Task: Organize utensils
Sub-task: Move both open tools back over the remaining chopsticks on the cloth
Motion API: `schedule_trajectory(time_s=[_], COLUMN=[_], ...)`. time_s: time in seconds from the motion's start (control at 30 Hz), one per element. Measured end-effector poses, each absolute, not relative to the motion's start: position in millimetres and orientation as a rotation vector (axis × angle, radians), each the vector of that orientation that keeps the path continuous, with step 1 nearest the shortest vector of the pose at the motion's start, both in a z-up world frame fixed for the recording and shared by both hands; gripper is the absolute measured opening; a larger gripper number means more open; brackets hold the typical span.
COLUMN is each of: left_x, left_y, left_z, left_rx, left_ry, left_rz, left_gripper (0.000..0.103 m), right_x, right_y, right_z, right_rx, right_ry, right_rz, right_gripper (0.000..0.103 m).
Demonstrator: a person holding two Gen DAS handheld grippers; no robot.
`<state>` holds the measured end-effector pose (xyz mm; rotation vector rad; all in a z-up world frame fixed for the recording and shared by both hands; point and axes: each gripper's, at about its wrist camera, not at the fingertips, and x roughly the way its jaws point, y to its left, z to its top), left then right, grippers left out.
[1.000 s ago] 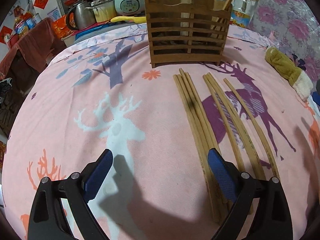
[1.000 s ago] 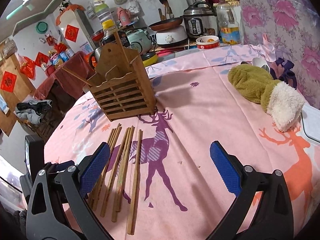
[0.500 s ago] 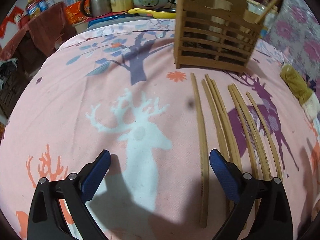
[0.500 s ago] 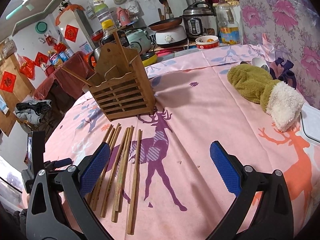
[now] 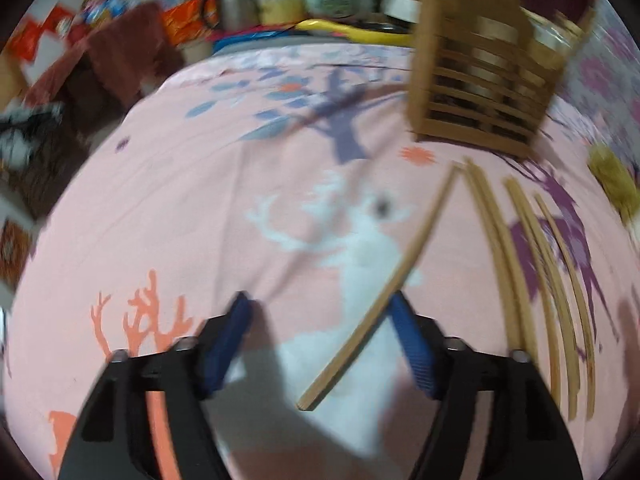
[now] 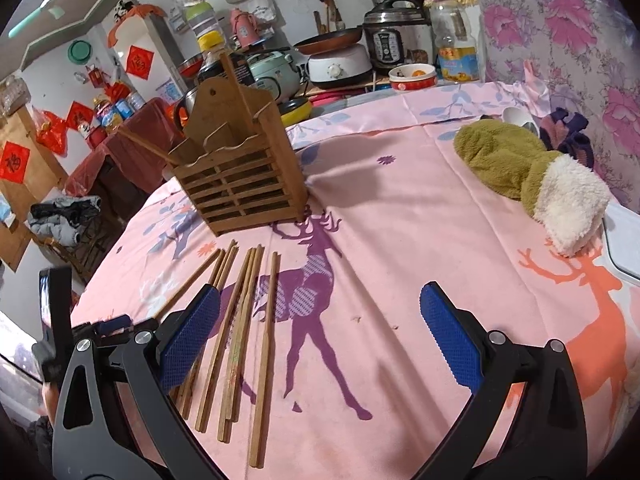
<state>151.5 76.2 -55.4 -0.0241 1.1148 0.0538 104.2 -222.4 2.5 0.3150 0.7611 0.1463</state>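
Observation:
Several wooden chopsticks (image 6: 240, 332) lie side by side on the pink deer-print cloth in front of a slatted wooden utensil holder (image 6: 240, 184). In the left wrist view, one chopstick (image 5: 384, 292) lies slanted away from the others (image 5: 532, 276), its near part between my left gripper's blue pads and against the right pad (image 5: 412, 344). My left gripper (image 5: 320, 308) is open, narrower than before. The holder (image 5: 480, 96) stands at the far right there. My right gripper (image 6: 320, 320) is open and empty, right of the chopsticks.
A green and white plush mitten (image 6: 528, 176) lies at the right. A white tray edge (image 6: 624, 236) is at the far right. Cookers, pots and bottles (image 6: 384, 52) stand behind the table. The table edge falls away at the left.
My left gripper moved left and its jaws narrowed. The leftmost chopstick swung out of the row and now lies slanted between the pads. The right gripper stayed still.

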Motion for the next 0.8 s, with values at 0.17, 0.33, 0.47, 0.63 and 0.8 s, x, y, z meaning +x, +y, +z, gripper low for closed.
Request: schedule_trajectory(time_s=[0.17, 0.33, 0.47, 0.63, 0.8], left_x=[150, 150, 151, 152, 152], left_y=[69, 76, 80, 80, 80], left_z=[-56, -58, -61, -61, -61], left_rx=[0.034, -0.004, -0.016, -0.016, -0.016], left_ry=[1.099, 1.114, 1.125, 1.125, 1.125], left_rz=[0.090, 0.091, 0.109, 0.111, 0.111], left_gripper=[0.086, 0.091, 0.097, 0.098, 0.098], right_x=[102, 85, 68, 52, 49], right_y=[-200, -177, -168, -161, -152], right_z=[-6, -16, -23, -31, -46], right_rx=[0.241, 0.122, 0.057, -0.024, -0.096], right_ry=[0.820, 0.857, 0.874, 0.891, 0.958], right_rz=[0.229, 0.272, 0.297, 0.311, 0.313], right_gripper=[0.091, 0.079, 0.077, 0.072, 0.059])
